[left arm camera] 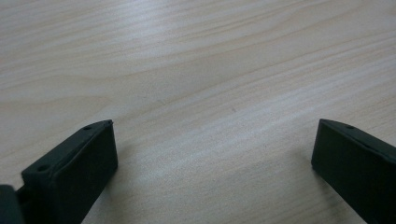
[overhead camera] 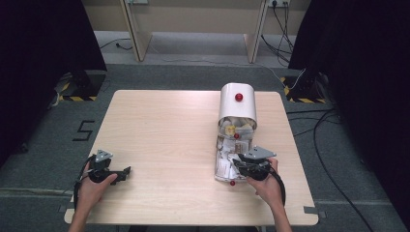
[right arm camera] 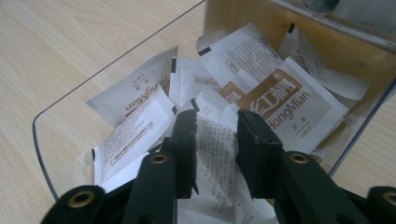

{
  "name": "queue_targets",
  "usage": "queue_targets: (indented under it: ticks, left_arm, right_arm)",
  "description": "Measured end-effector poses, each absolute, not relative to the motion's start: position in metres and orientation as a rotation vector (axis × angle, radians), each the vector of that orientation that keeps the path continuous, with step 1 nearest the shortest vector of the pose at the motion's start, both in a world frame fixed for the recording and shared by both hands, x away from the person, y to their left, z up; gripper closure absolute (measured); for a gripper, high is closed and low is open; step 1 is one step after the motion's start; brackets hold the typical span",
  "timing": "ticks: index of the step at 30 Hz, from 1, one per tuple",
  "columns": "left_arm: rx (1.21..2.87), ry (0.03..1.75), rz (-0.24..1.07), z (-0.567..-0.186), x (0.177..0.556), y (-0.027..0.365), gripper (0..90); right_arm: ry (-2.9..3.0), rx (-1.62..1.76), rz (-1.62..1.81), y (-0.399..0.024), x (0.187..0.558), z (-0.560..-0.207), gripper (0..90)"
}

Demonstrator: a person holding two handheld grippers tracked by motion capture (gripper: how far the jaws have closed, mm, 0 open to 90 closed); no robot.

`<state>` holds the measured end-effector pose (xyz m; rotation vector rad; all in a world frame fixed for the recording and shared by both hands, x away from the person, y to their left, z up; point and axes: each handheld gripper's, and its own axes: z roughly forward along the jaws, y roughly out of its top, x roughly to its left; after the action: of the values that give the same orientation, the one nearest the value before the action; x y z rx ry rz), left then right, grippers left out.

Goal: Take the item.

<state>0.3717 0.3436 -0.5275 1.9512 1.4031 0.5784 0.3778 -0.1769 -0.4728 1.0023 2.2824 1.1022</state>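
We work our right gripper (right arm camera: 215, 140) into the clear plastic flap tray (right arm camera: 51, 135) of the white dispenser box (overhead camera: 237, 104), jaws narrowed around one white paper sachet (right arm camera: 215, 154) to lift it out, though we cannot tell if the pads press it yet. Our left gripper (left arm camera: 212, 154) rests spread and empty on the pale wooden table (overhead camera: 164, 130).

Table (overhead camera: 164, 145): pale wood-grain top, smooth, slight sheen. Box (right arm camera: 60, 116): clear glossy plastic w/ smooth white lid (overhead camera: 237, 104). Packets (right arm camera: 280, 105): white paper-like, printed, a bit crinkled. Gripper jaws: matt black plastic.
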Motion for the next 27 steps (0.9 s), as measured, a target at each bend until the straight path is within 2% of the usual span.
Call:
queue_targets:
  ticks: [5,8,14,27]
  left_arm:
    - [1.952,1.403,0.578,-0.527,0.372,0.344,0.0]
    - [1.951,1.403,0.578,-0.527,0.372,0.344,0.0]
    - [1.951,1.403,0.578,-0.527,0.372,0.344,0.0]
    - [1.951,1.403,0.578,-0.527,0.372,0.344,0.0]
  right_arm:
    - [2.286,0.962,1.083,-0.178,0.375,-0.47,82.3]
    - [2.284,0.945,1.1,-0.179,0.374,-0.468,85.8]
    - [2.27,0.93,1.131,-0.18,0.371,-0.462,88.5]
    - [2.2,0.915,1.2,-0.186,0.364,-0.446,88.6]
